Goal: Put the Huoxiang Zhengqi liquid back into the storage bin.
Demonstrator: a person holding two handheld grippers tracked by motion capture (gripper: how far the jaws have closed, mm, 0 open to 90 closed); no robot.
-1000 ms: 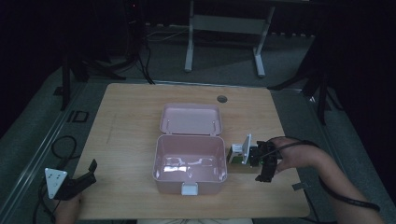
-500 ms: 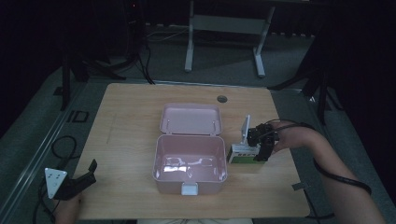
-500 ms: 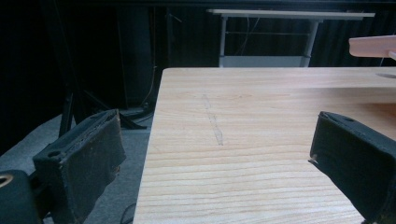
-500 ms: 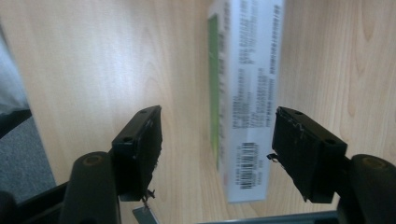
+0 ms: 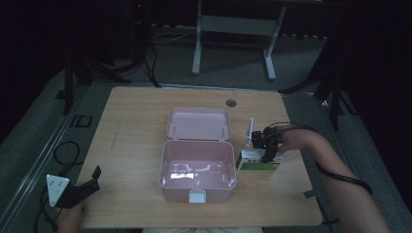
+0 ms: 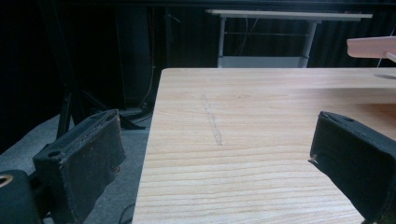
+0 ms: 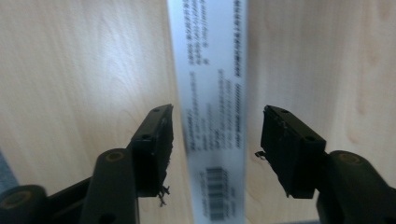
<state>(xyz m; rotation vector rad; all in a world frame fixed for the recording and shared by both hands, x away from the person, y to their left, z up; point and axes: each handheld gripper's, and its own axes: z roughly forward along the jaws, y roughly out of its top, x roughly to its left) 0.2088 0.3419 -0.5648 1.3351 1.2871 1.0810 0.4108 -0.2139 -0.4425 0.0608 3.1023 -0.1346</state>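
On the wooden bench [image 5: 141,131] I see the pink case [image 5: 197,170] open at the middle, lid back. Just right of it lies a small white-and-green carton [image 5: 252,160]. It looks light and stiff but crushable, so I would pinch its narrow printed face across the width. My right tool [image 7: 215,140] straddles it, jaws parted. My left tool [image 5: 80,189] rests released near the bench's corner.

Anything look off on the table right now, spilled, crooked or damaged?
Nothing stands out. The pink box sits square with its lid open, its bottom glossy with reflections. The small white-and-green carton lies beside it under the open right gripper.
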